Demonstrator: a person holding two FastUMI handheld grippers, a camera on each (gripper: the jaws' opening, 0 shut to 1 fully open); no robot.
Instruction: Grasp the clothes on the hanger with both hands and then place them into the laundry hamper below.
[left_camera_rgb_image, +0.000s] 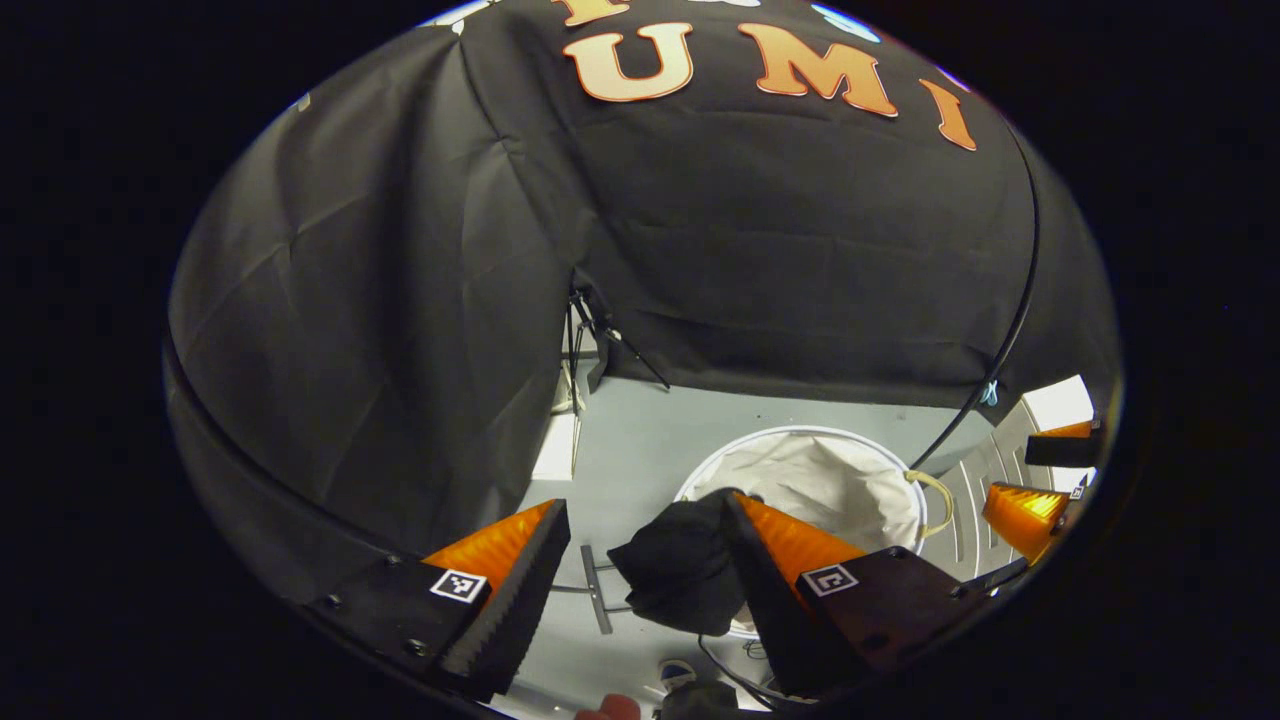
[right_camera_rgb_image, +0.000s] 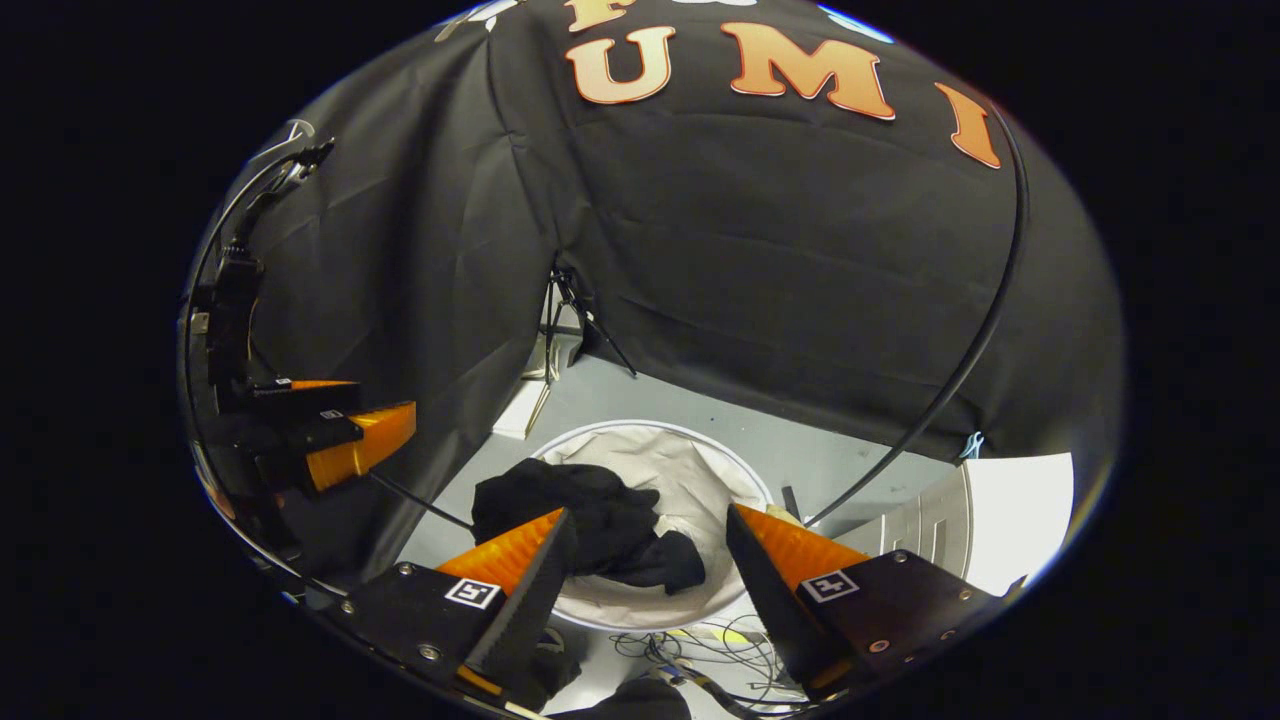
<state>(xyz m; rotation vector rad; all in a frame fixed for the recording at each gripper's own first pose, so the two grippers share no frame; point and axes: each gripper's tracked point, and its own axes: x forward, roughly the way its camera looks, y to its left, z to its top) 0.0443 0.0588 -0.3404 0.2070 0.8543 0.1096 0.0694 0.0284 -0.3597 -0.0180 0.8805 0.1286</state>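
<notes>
The black clothes (right_camera_rgb_image: 590, 525) lie crumpled in the white laundry hamper (right_camera_rgb_image: 700, 470) on the grey floor, draped over its near left rim. In the left gripper view the black clothes (left_camera_rgb_image: 680, 565) hang over the hamper's (left_camera_rgb_image: 830, 480) left edge. My left gripper (left_camera_rgb_image: 640, 545) is open above the floor, nothing between its fingers. My right gripper (right_camera_rgb_image: 650, 550) is open above the hamper, holding nothing. The left gripper (right_camera_rgb_image: 350, 430) also appears far left in the right gripper view, and the right gripper (left_camera_rgb_image: 1040, 470) at the far right edge of the left gripper view.
A black cable (right_camera_rgb_image: 950, 390) arcs down across the booth wall to the floor. A light stand (right_camera_rgb_image: 575, 310) stands at the wall's corner. Loose wires (right_camera_rgb_image: 690, 645) lie on the floor near the hamper. White slatted panels (right_camera_rgb_image: 930, 520) sit at right.
</notes>
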